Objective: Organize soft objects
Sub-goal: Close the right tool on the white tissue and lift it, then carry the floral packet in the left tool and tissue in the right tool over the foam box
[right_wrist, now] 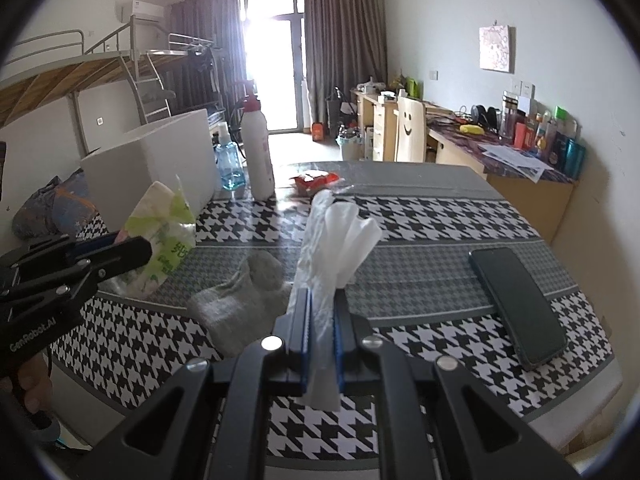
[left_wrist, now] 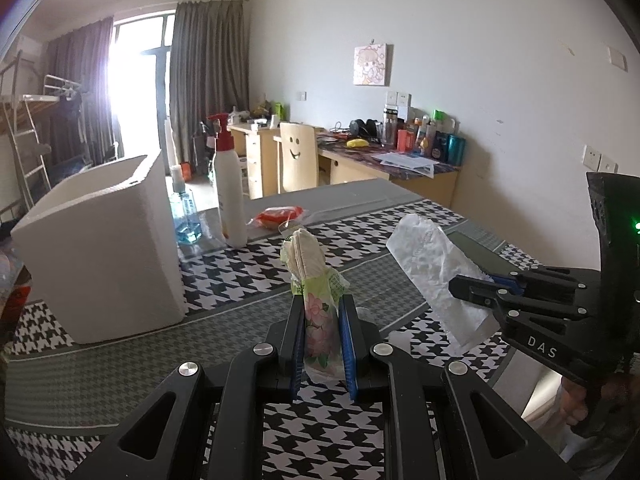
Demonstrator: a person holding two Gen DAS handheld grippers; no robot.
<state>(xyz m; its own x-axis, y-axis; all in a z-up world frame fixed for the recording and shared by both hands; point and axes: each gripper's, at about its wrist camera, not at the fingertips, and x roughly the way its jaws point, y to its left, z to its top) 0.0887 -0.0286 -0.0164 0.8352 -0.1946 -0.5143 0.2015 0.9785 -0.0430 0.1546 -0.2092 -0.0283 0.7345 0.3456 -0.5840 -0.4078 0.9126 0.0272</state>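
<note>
My left gripper [left_wrist: 320,312] is shut on a floral tissue pack [left_wrist: 318,320] with tan tissues sticking out of its top, held above the houndstooth table. It also shows in the right wrist view [right_wrist: 160,236]. My right gripper [right_wrist: 322,308] is shut on a white plastic-wrapped pack [right_wrist: 328,248], which also shows in the left wrist view [left_wrist: 432,268]. A grey sock [right_wrist: 240,300] lies on the table between the two grippers. A white foam box [left_wrist: 100,248] stands open at the left.
A white pump bottle [left_wrist: 230,196], a blue bottle [left_wrist: 186,216] and a red packet [left_wrist: 278,216] stand beyond the box. A black phone [right_wrist: 520,304] lies at the right of the table [right_wrist: 440,224]. A cluttered desk and a chair stand behind.
</note>
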